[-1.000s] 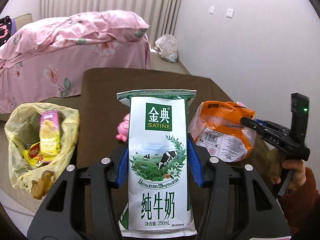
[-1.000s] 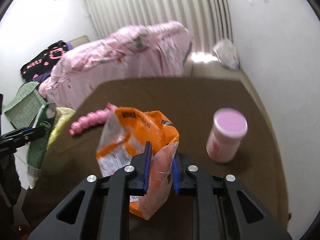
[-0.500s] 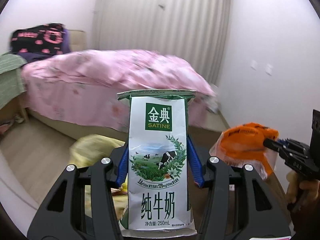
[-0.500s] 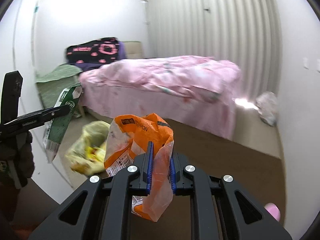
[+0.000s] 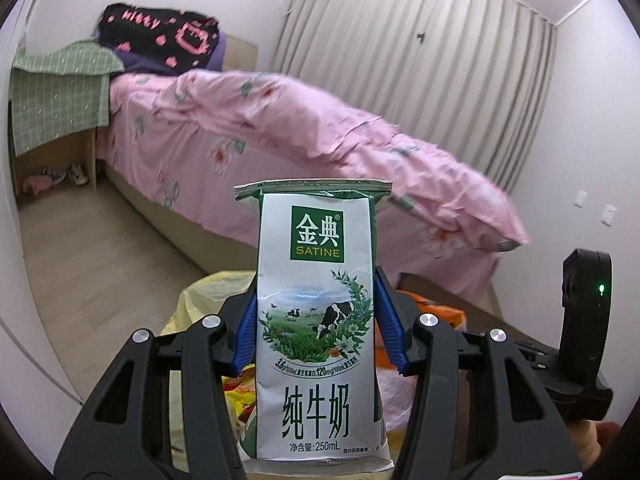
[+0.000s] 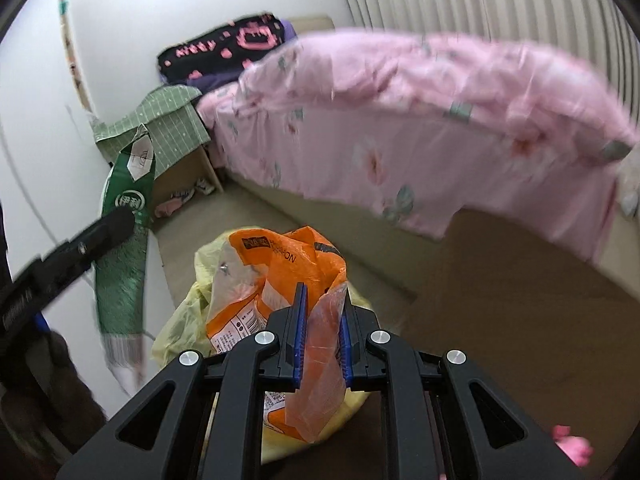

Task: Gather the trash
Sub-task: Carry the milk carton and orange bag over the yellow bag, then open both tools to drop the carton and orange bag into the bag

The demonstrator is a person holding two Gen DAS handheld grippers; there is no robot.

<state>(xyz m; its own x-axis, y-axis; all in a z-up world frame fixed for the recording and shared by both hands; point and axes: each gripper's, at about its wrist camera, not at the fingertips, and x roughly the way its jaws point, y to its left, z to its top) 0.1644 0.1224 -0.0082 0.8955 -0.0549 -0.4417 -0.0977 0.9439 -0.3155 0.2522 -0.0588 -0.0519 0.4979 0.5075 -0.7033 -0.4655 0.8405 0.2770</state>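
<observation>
Above the yellow bag (image 6: 188,320), left gripper (image 5: 316,340) clamps milk carton (image 5: 316,320), right gripper (image 6: 322,340) clamps orange wrapper (image 6: 280,276); off-centre release would probably miss.

A bed (image 5: 280,140) under a pink flowered quilt (image 6: 420,120) fills the middle of the frame. Pleated pale curtains (image 5: 420,72) hang at upper right. A green checked cloth (image 5: 56,92) drapes a wooden stand at left, above the pale wood floor (image 5: 100,248).
</observation>
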